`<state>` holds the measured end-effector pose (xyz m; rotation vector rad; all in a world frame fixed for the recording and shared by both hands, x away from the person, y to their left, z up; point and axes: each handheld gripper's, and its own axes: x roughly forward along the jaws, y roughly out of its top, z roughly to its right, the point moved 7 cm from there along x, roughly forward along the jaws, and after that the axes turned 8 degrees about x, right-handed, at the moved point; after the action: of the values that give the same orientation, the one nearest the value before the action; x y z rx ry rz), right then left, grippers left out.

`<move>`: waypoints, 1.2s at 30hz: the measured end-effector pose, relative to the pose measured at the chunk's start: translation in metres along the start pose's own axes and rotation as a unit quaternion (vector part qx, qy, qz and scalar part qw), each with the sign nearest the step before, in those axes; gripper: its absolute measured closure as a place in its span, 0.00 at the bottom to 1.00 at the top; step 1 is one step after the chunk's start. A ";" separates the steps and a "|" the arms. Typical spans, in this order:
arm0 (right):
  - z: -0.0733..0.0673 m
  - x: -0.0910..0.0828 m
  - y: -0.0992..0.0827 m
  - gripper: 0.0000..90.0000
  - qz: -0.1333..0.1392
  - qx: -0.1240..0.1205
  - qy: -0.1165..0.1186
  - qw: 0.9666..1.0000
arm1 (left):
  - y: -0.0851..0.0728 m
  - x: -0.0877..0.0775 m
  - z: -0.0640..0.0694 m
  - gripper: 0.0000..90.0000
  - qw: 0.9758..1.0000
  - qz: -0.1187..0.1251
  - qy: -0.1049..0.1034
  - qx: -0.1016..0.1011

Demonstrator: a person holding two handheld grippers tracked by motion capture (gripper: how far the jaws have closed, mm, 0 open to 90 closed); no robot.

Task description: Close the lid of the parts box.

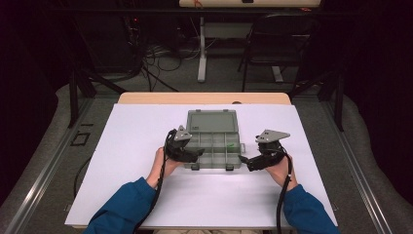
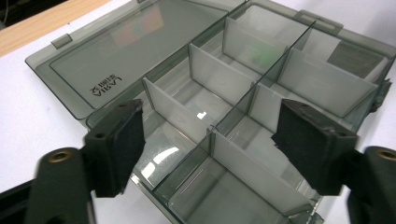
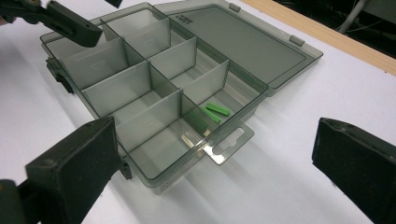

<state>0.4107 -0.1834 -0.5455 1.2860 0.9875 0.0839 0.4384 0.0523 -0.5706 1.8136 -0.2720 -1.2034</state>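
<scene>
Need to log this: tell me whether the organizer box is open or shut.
Open. The organizer box has its lid folded flat on the table behind the compartments.

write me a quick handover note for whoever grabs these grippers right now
Left gripper: open, jaws straddling the near left corner of the organizer box, nothing gripped.
Right gripper: open, just off the box's right end, empty.
Box sits mid-table on the white sheet, lid already swung flat open.
Two green pieces lie in the compartment by the hang tab; other compartments look empty.
Lid still to be closed.
</scene>
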 end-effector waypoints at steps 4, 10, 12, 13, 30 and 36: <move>0.000 0.002 -0.001 0.00 -0.004 0.000 0.000 1.000 | -0.002 0.006 0.001 0.38 1.000 -0.007 -0.005 -0.001; -0.001 0.004 -0.002 0.00 -0.009 -0.001 0.000 1.000 | -0.005 0.014 0.004 0.48 1.000 -0.018 -0.006 -0.002; -0.002 0.005 -0.002 0.01 -0.009 -0.003 0.000 1.000 | -0.005 0.016 0.004 0.50 1.000 -0.016 -0.003 -0.005; -0.002 0.005 -0.002 0.01 -0.010 -0.003 0.002 1.000 | -0.005 0.017 0.004 0.52 1.000 -0.018 -0.003 -0.005; 0.006 0.016 0.000 0.17 -0.019 0.000 -0.027 0.999 | -0.008 0.021 0.005 0.61 0.999 -0.026 0.024 -0.016; 0.018 0.024 0.008 0.39 -0.022 -0.001 -0.046 0.999 | -0.008 0.021 0.005 0.62 0.999 -0.024 0.027 -0.017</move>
<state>0.4410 -0.1807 -0.5534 1.2543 0.9359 -0.0089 0.4427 0.0409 -0.5907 1.8305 -0.1765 -1.1831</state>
